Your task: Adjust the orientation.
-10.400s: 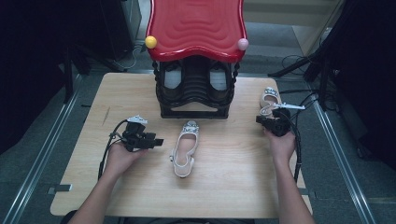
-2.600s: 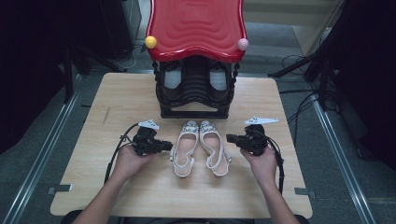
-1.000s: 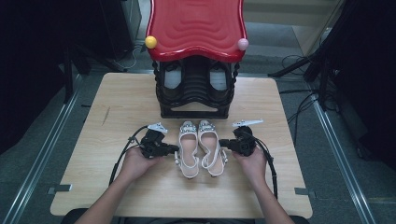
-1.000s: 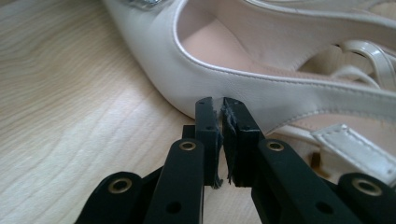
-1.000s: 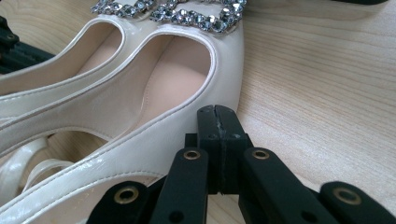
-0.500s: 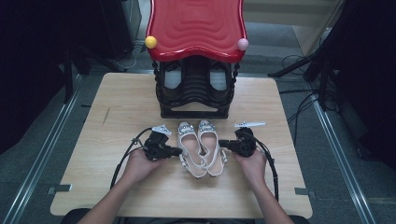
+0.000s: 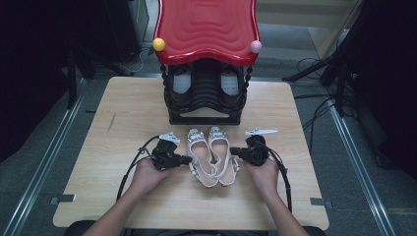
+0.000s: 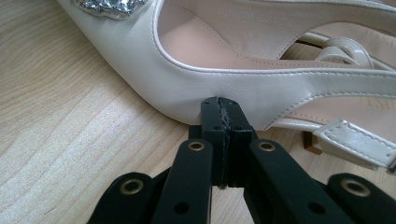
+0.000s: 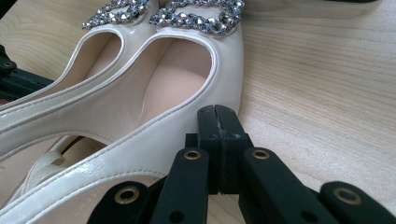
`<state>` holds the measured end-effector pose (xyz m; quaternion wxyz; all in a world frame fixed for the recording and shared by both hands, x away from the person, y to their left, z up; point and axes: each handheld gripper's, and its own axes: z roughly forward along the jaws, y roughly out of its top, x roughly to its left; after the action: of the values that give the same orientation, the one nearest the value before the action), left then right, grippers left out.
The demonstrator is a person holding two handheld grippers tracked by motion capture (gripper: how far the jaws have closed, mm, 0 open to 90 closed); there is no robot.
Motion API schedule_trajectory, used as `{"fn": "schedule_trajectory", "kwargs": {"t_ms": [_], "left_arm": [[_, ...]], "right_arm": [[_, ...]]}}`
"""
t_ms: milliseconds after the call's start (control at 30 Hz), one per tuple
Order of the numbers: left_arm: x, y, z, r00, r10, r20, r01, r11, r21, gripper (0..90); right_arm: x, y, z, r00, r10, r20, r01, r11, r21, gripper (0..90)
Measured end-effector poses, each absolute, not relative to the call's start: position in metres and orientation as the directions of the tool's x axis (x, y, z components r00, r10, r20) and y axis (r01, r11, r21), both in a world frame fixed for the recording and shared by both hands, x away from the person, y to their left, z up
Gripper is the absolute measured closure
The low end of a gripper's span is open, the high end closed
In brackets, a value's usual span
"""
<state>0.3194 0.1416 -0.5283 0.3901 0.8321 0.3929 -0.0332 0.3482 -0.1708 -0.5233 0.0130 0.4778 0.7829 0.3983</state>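
Two cream patent-leather slingback shoes with rhinestone buckles sit side by side near the middle of the pale wooden surface (image 7: 123, 113), toes pointing away from the person toward the black shoe rack with the wavy red plastic top (image 7: 206, 29). The left shoe (image 7: 200, 156) and the right shoe (image 7: 223, 155) lie close together, their heel ends touching or nearly so.

The left gripper (image 7: 186, 160) lies low on the surface just to the left of the pair, held in the person's left hand (image 7: 147, 174). In the left gripper view its black fingers (image 8: 212, 119) are pressed together with nothing between them, tips butted against the outer side wall of the left shoe (image 8: 196, 79).

The right gripper (image 7: 235, 153) mirrors it from the other side, held in the right hand (image 7: 264, 172). Its fingers (image 9: 210, 126) are likewise shut tight on nothing, tips resting against the outer side of the right shoe (image 9: 187, 93).

A yellow ball (image 7: 158, 44) and a pink ball (image 7: 255, 46) sit at the rack's front corners.
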Motion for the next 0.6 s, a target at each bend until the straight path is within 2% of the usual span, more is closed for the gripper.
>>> {"fn": "schedule_trajectory", "kwargs": {"t_ms": [300,600], "left_arm": [[0.3155,0.1378,-0.5293,0.671,0.639,-0.377,0.695,-0.364,0.620,90.0],[0.3170,0.1401,-0.5291,0.684,0.609,-0.402,0.694,-0.371,0.617,89.3]], "right_arm": [[0.3529,-0.1683,-0.5217,-0.556,0.765,0.324,0.723,0.253,0.643,90.0],[0.3584,-0.1709,-0.5204,-0.560,0.770,0.305,0.715,0.262,0.648,90.0]]}}
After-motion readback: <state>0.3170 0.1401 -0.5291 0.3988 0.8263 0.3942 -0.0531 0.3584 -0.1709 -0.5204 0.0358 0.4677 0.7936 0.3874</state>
